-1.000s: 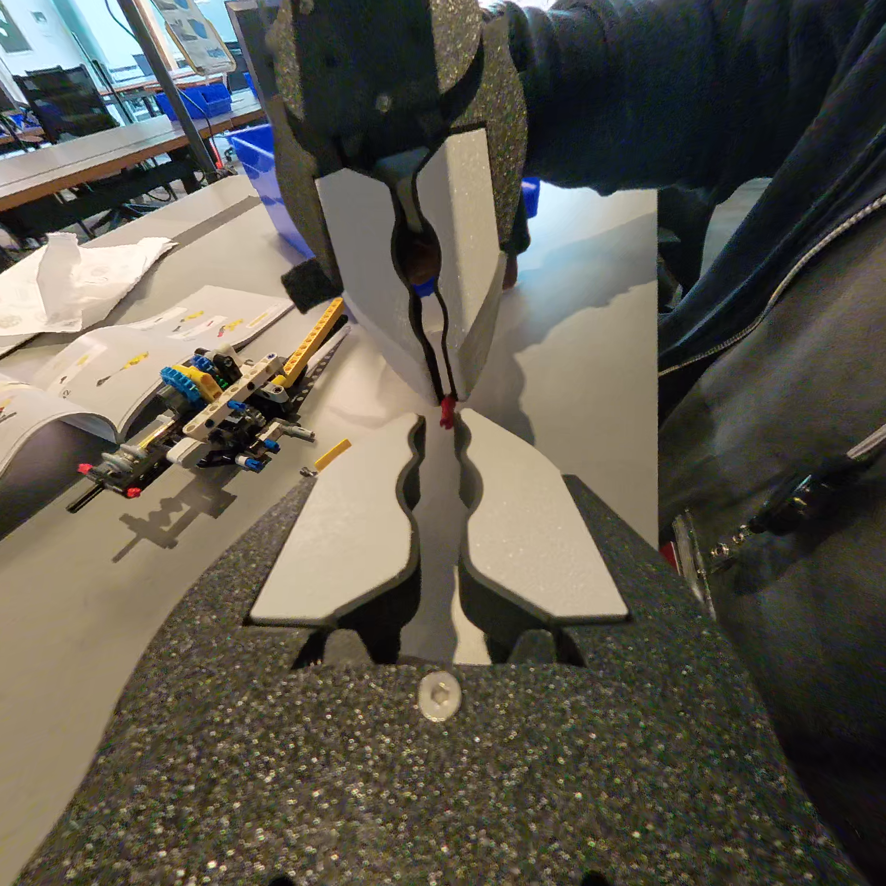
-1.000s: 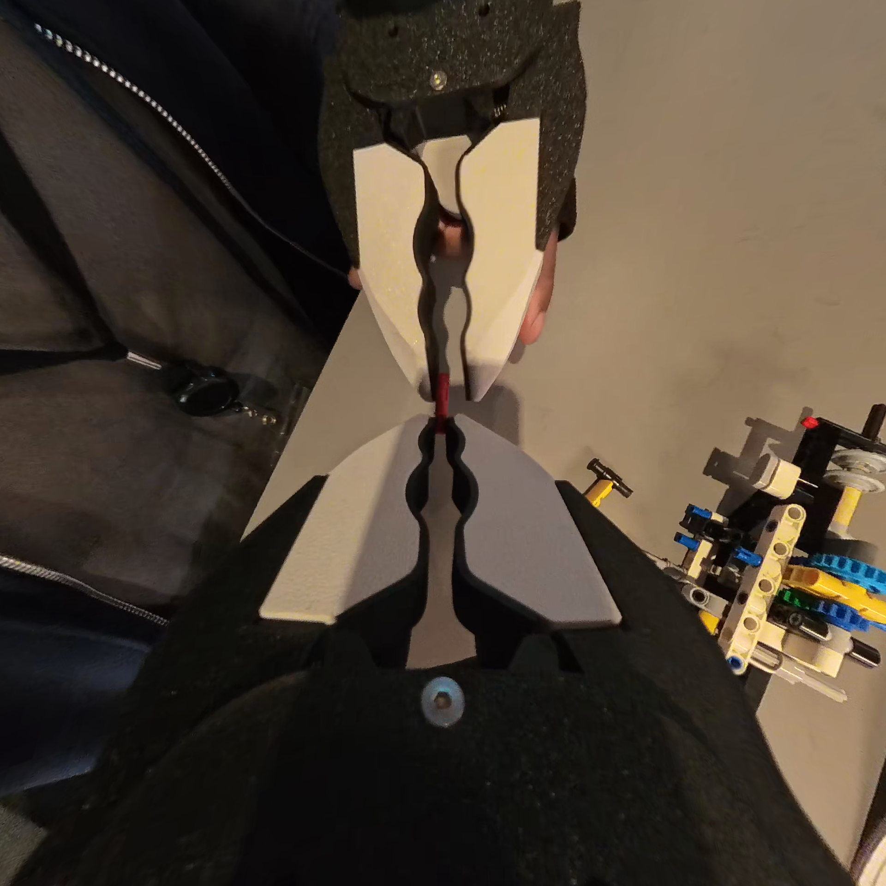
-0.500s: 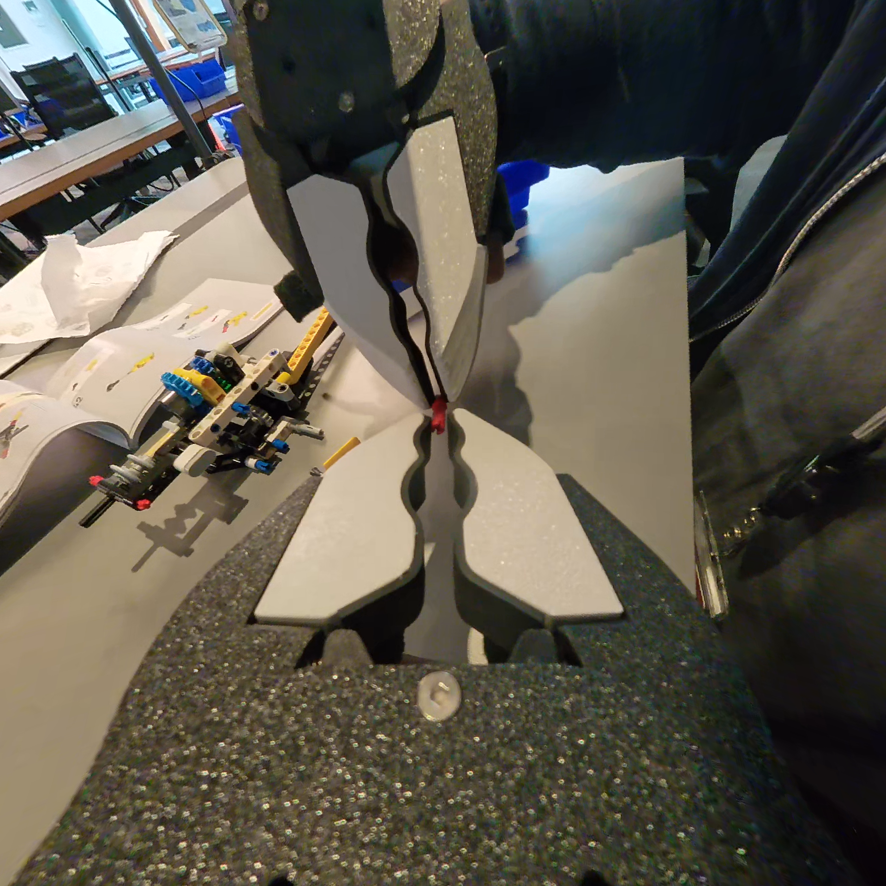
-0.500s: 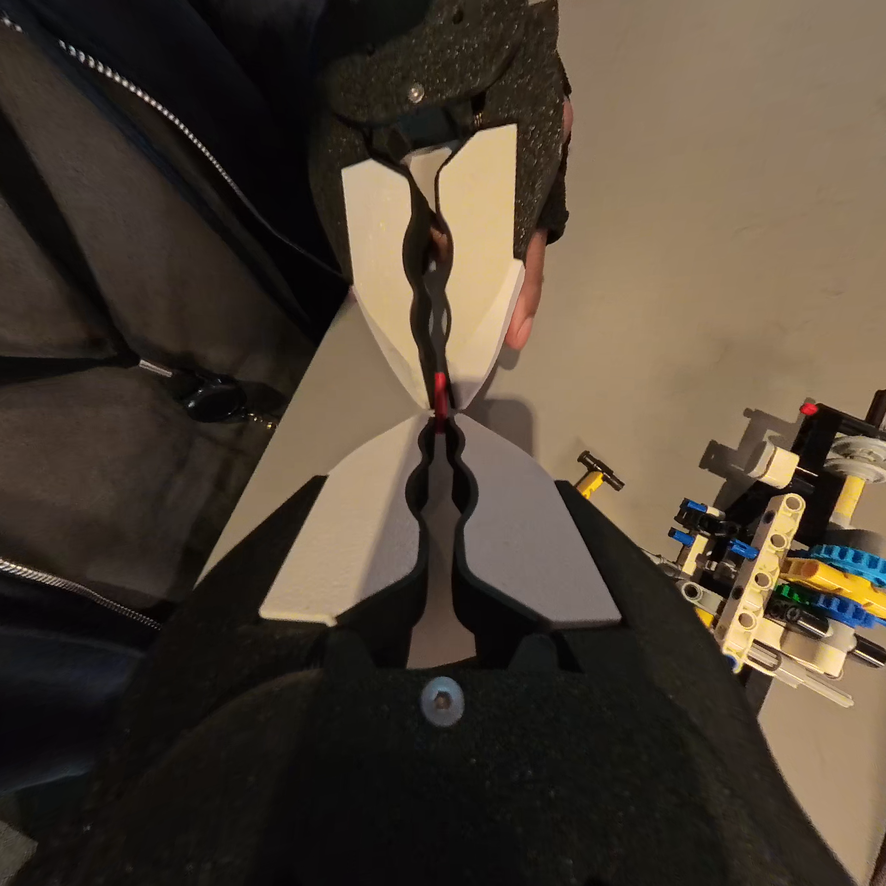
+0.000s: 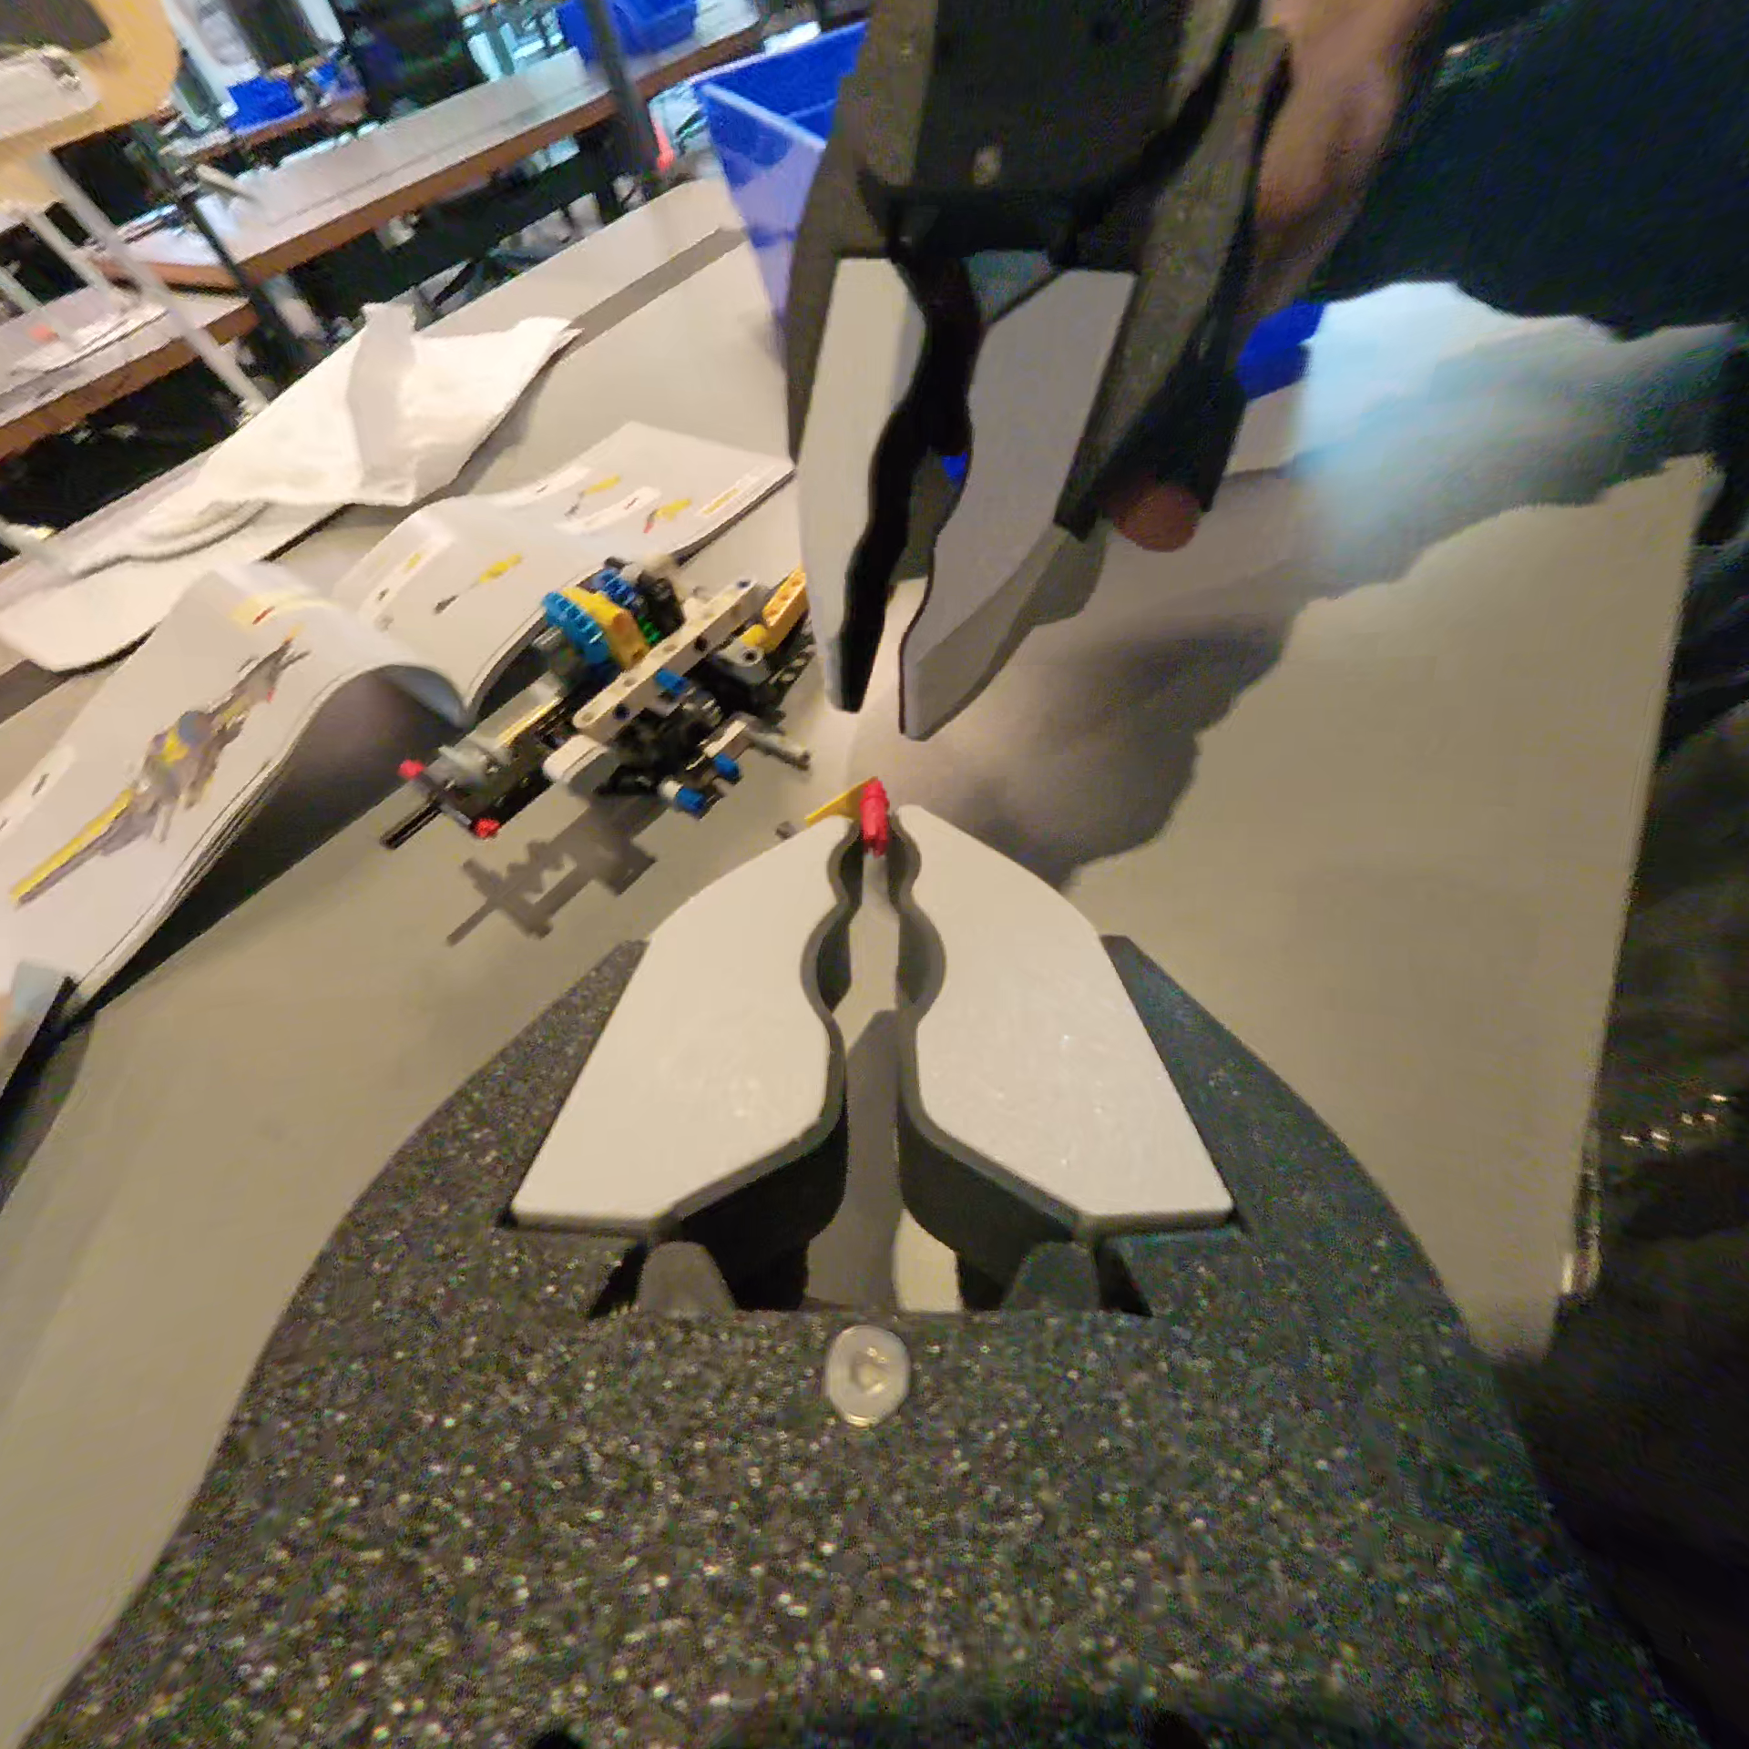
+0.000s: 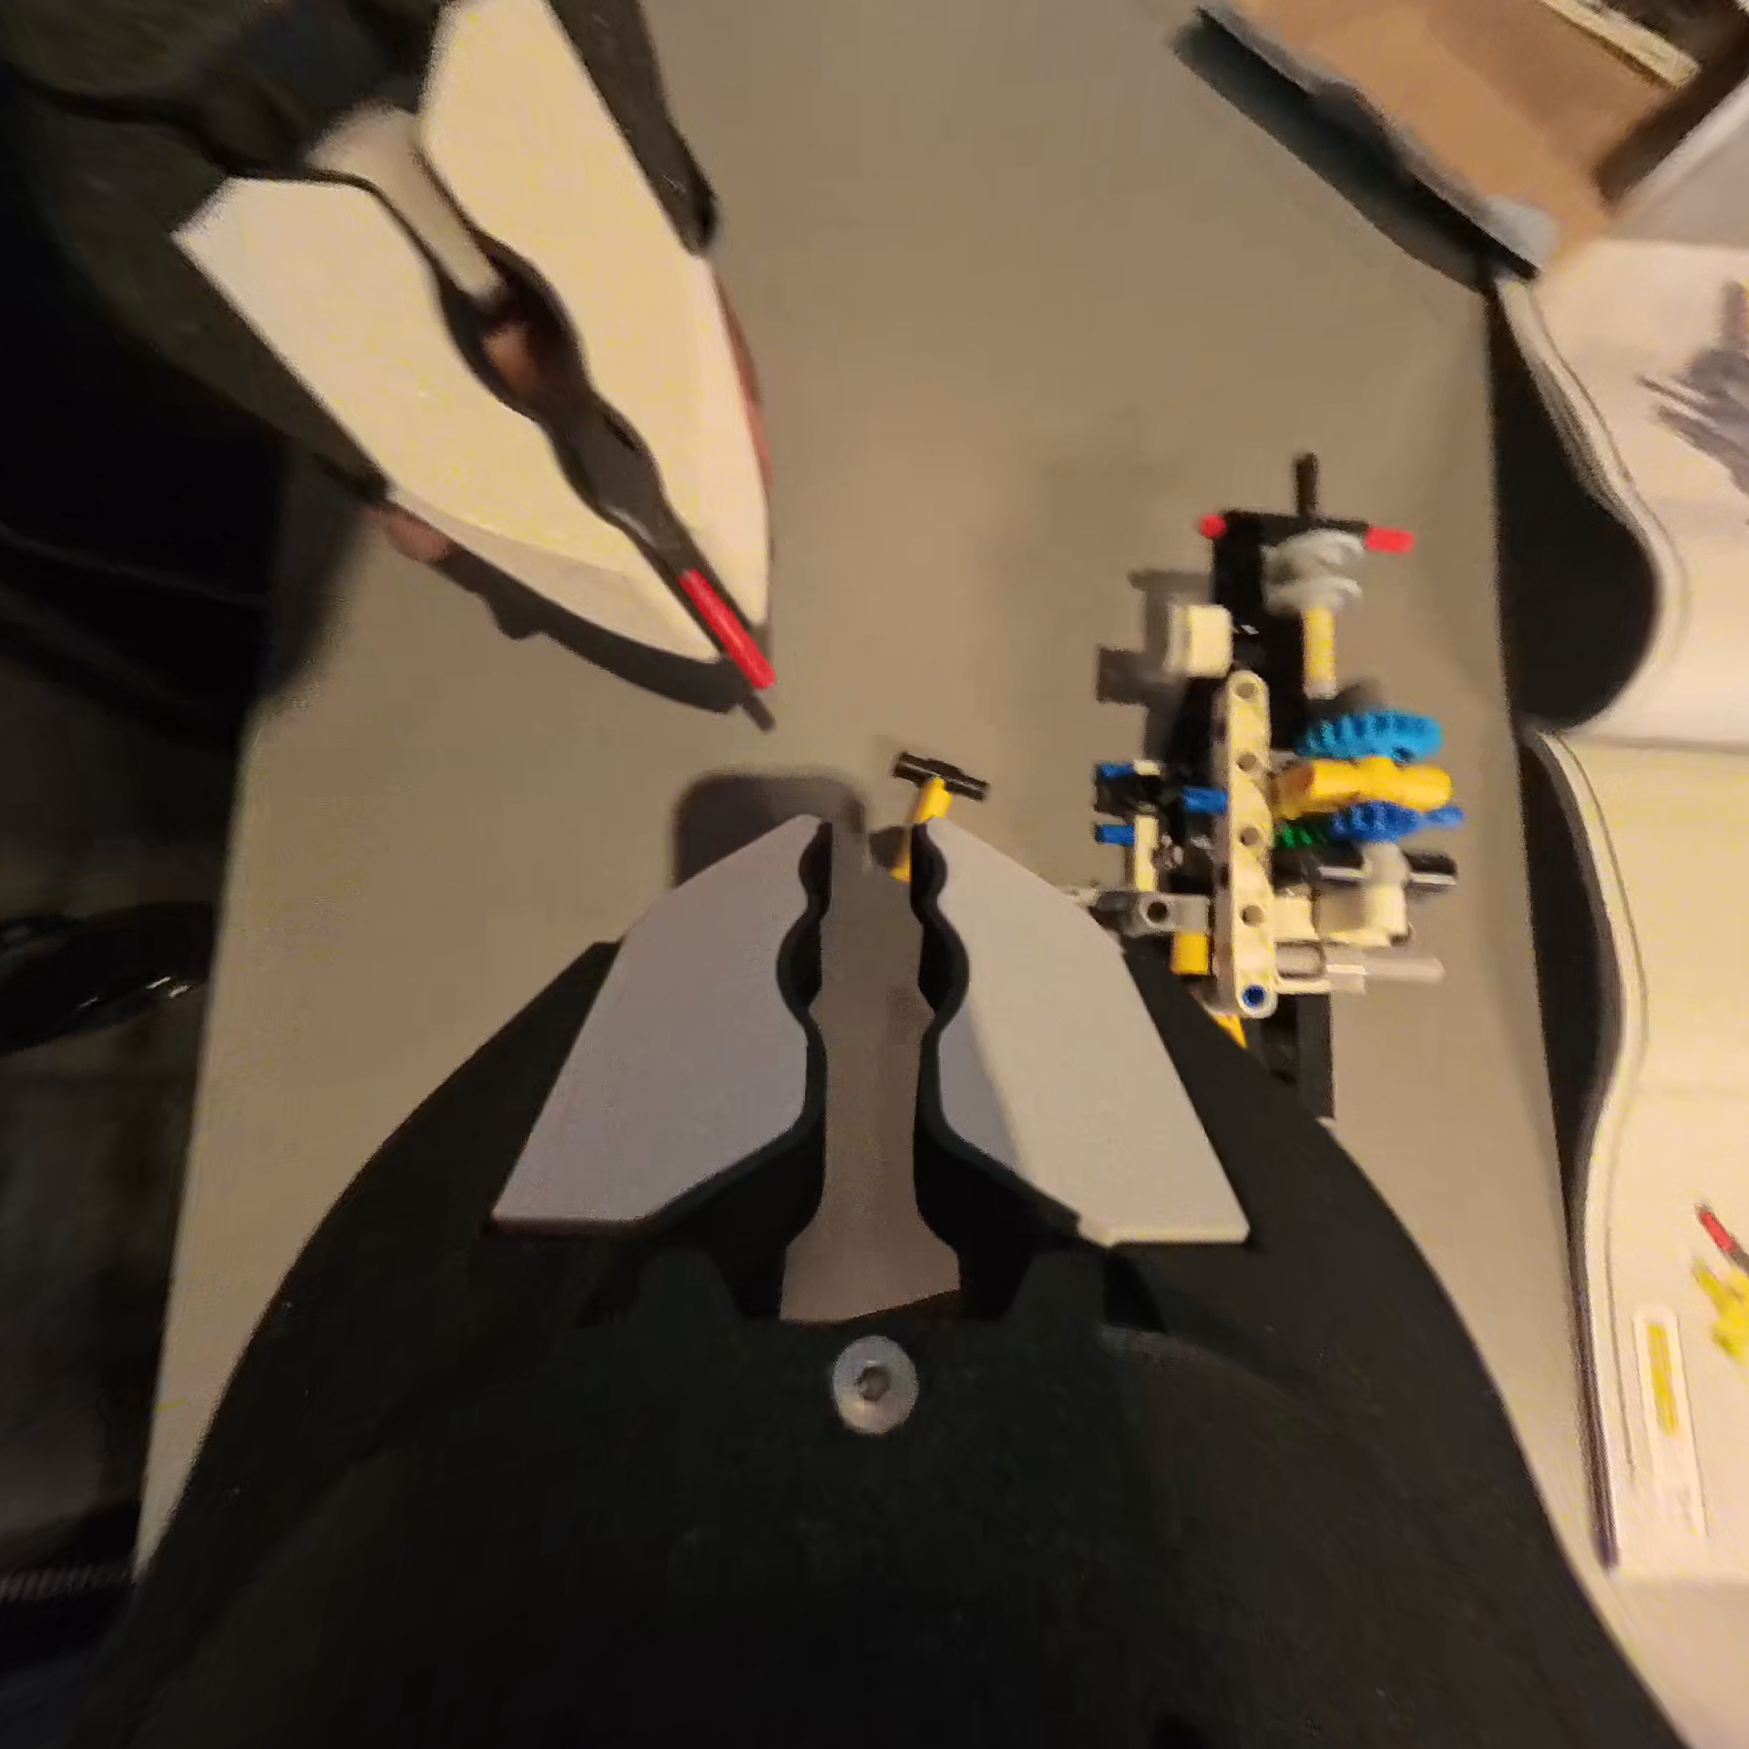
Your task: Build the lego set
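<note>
Pinching a red axle (image 5: 872, 812) in the left gripper (image 5: 875, 828), right gripper (image 6: 875, 833) spread empty; next, likely seating it into the half-built model (image 6: 1268, 833) mid-surface.

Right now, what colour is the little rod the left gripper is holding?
Red. The rod shows best in the right wrist view, pinched in the left gripper.

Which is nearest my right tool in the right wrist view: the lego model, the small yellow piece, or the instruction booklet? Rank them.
1. Small yellow piece, just ahead of the right tool tips.
2. Lego model, off to the right.
3. Instruction booklet, at the far right edge.
</note>
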Action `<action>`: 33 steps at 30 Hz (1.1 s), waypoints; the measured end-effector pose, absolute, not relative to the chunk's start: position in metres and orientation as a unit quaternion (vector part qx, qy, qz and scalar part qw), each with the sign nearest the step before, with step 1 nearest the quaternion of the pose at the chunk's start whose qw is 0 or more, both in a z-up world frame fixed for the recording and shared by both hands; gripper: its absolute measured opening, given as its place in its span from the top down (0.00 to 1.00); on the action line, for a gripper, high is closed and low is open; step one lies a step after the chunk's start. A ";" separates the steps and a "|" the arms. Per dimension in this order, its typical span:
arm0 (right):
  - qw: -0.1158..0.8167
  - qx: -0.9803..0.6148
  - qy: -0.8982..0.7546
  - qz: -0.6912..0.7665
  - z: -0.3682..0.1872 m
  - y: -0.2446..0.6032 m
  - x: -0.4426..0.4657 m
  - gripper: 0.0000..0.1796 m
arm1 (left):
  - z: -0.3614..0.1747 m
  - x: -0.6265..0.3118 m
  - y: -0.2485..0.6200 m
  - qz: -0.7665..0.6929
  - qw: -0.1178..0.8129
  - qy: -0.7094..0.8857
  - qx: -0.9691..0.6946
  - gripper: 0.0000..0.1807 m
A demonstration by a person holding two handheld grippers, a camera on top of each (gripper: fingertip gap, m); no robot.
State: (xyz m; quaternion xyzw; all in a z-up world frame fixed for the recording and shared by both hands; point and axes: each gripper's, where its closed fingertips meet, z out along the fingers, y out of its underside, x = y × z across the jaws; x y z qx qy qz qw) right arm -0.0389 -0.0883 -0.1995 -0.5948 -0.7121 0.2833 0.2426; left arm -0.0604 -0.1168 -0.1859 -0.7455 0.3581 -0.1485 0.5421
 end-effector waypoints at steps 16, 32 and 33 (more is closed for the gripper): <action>0.239 -0.666 -0.677 0.202 -0.239 -0.078 -0.061 0.96 | -0.198 -0.084 -0.099 -0.063 0.528 0.313 -0.787 0.98; 0.288 -0.722 -0.428 0.461 -0.193 -0.068 -0.078 0.96 | -0.181 -0.085 -0.085 -0.041 0.584 0.289 -0.757 0.98; 0.291 -0.721 -0.427 0.463 -0.192 -0.069 -0.078 0.96 | -0.182 -0.085 -0.085 -0.037 0.584 0.290 -0.757 0.98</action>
